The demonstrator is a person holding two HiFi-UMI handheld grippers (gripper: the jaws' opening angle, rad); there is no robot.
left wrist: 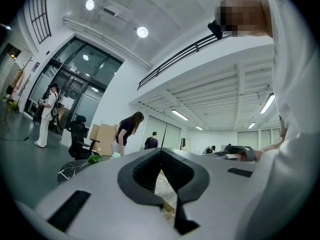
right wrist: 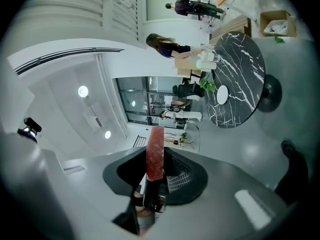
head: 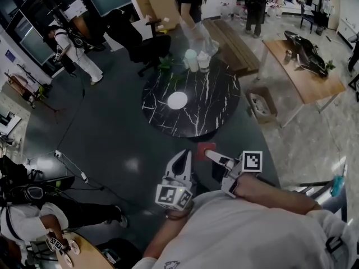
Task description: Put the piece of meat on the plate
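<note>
Right gripper (head: 212,156) clamps the meat (right wrist: 155,154), left gripper (head: 182,160) is closed and empty; keep that grip firm until above the plate (head: 177,100) on the table (head: 219,108).

Scanning the room now, and no words, numbers or brand names come through sharply enough for me to read. The nearest things to signs are the black-and-white square markers: one (head: 166,194) on the cube of my left gripper (head: 183,154), another (head: 252,161) on the cube of my right gripper (head: 210,154). They're block patterns, not letters. Everything farther off is too small or too blurred to read.
</note>
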